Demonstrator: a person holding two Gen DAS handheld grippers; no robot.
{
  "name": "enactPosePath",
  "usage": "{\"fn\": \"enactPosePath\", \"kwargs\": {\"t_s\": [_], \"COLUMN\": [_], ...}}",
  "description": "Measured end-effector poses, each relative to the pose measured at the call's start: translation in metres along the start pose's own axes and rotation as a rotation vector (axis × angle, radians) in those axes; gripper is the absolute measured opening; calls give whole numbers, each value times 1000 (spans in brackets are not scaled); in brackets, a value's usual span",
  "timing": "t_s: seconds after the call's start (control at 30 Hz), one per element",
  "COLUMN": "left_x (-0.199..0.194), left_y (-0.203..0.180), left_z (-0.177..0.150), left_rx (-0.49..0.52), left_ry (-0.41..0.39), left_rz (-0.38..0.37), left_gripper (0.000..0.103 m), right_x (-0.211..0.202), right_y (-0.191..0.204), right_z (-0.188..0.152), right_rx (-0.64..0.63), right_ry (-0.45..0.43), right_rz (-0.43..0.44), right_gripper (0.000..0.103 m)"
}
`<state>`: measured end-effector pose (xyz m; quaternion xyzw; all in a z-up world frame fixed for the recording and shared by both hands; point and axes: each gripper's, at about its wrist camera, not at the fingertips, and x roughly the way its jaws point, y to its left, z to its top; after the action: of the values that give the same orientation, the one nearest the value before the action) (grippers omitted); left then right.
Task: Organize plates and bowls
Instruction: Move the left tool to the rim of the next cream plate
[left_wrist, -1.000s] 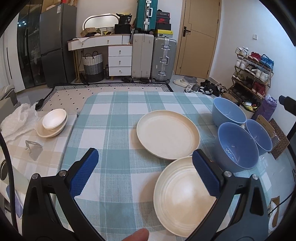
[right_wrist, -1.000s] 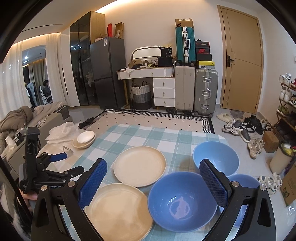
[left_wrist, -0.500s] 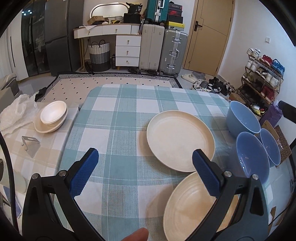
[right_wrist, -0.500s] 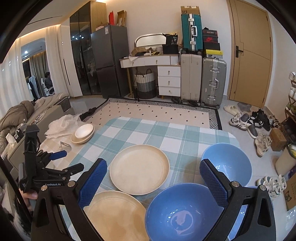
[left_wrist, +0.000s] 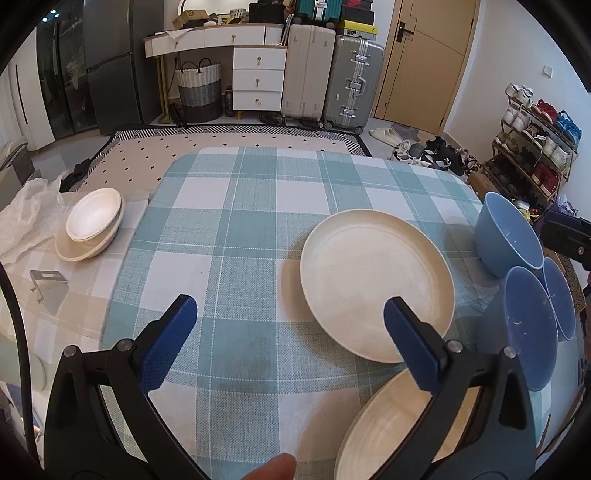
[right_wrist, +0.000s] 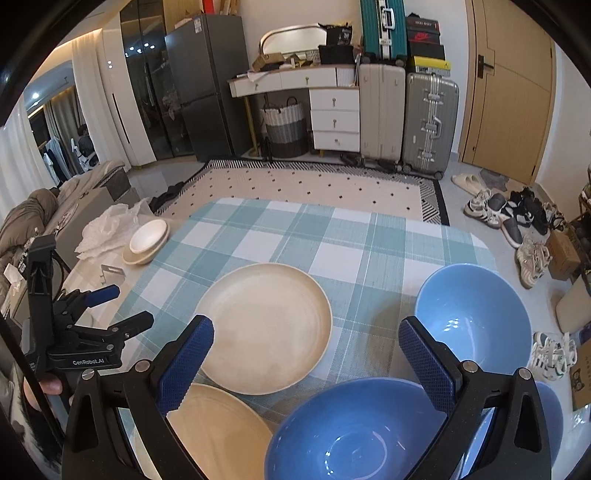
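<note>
Left wrist view showed the left gripper (left_wrist: 288, 325) with its jaws spread wide and nothing between them, held above the checked surface (left_wrist: 236, 236). A cream plate (left_wrist: 373, 284) lay flat, face up, right of centre, and a second cream plate (left_wrist: 384, 432) lay nearer the camera, partly under the right-hand finger. Round as they were, neither plate had a long axis to speak of. Three blue bowls (left_wrist: 506, 236) sat clustered at the right edge, mouths upward. Well apart, off the left side of the checked cloth, a stack of small white bowls (left_wrist: 92, 221) rested on a beige cloth.

Right wrist view showed the right gripper (right_wrist: 306, 354) likewise released and empty, hovering over the near blue bowl (right_wrist: 358, 435), with the far cream plate (right_wrist: 266, 325) just ahead of its left finger. The far blue bowl (right_wrist: 476, 310) stood upright to the right. The left gripper (right_wrist: 107, 314) appeared at the left edge, held in a hand (right_wrist: 48, 387).
</note>
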<state>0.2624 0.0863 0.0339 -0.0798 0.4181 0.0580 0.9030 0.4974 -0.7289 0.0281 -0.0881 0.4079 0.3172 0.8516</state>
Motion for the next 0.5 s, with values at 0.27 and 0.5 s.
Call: {"fn": "enactPosePath", "kwargs": {"t_s": [0.27,0.5], "left_x": [32,58], "left_y": [-2,-1], "left_z": [5,6], "left_rx": [5,5], "left_ry": [46,85], "left_rz": [3,7], "left_gripper": [101,101], "right_x": [46,78], "right_y": [-7,-8], "right_z": [1,2], "right_rx": [-17,-29], "right_ry": [113,193], "right_rz": [-6,-4], "right_gripper": [102,102]}}
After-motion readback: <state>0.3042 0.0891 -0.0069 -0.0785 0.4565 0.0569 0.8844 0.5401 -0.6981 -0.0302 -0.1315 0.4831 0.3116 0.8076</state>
